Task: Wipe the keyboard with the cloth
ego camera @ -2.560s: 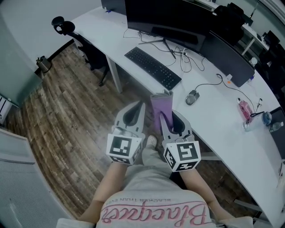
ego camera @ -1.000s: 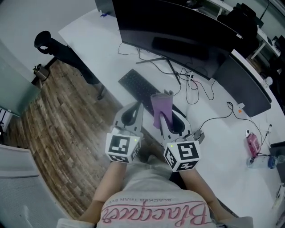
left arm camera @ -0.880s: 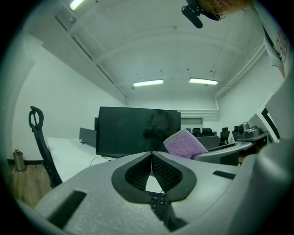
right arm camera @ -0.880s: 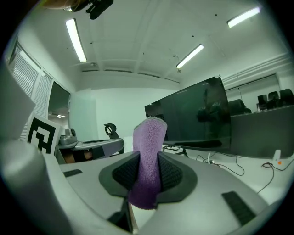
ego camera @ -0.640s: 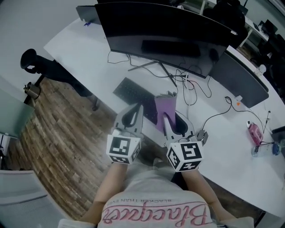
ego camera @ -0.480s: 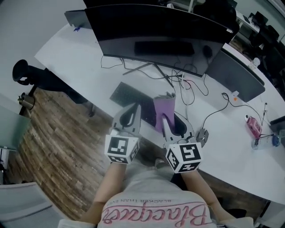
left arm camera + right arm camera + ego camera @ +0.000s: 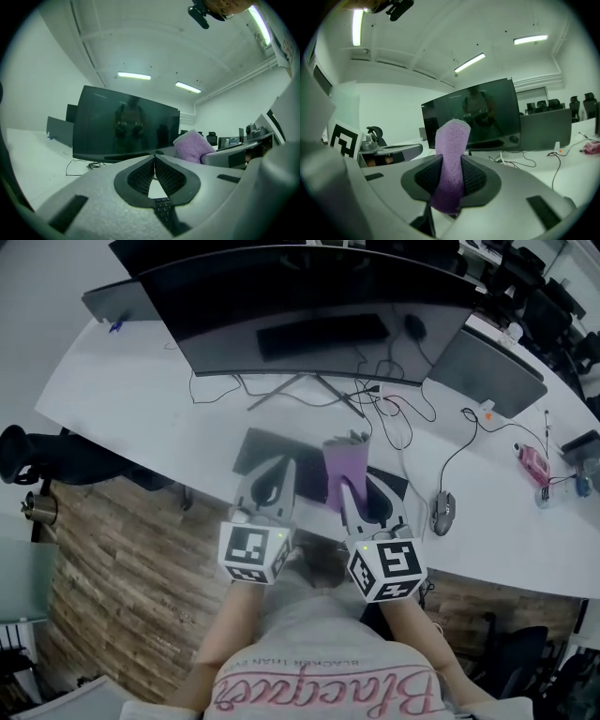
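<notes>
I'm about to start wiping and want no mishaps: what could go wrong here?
1. The cloth sticks out narrowly from the shut right gripper, so its hard jaws might press keys on the keyboard.
2. Cables lie just behind it; a long stroke could snag them.

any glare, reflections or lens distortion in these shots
Head view: wide-angle bend curves the desk edge; light is even, no harsh glare. Left gripper view: fisheye with black corners, bright ceiling lights, and the dark monitor mirrors a person. Right gripper view: same black corners; the cloth is sharp.
</notes>
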Demonstrator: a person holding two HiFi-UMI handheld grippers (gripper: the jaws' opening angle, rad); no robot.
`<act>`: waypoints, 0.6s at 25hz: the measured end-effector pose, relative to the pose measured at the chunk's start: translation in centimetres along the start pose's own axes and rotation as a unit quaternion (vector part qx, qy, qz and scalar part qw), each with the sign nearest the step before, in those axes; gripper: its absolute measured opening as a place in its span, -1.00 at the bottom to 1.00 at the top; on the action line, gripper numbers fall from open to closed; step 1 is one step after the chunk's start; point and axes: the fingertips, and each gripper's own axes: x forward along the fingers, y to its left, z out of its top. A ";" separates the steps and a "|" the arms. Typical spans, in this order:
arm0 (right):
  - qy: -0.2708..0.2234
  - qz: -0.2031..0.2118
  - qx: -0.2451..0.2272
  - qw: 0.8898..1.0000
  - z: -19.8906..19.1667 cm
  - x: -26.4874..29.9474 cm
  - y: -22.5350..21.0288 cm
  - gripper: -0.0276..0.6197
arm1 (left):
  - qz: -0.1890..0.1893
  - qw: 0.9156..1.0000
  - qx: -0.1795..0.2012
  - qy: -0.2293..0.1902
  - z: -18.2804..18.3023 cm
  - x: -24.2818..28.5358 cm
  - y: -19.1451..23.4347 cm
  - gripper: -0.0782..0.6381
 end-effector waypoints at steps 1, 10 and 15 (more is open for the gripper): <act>0.000 -0.011 0.002 1.000 -0.1 0.1 0.3 -0.62 | -0.009 1.000 -0.001 0.003 -0.2 0.1 0.4 -0.77; 0.009 -0.061 0.007 0.998 -1.0 0.4 1.2 -0.62 | -0.064 0.998 -0.012 0.014 -1.1 1.1 1.0 -0.77; 0.005 -0.068 0.011 0.998 -0.4 0.1 0.3 -0.62 | -0.077 0.997 -0.006 0.014 -0.5 2.2 0.0 -0.77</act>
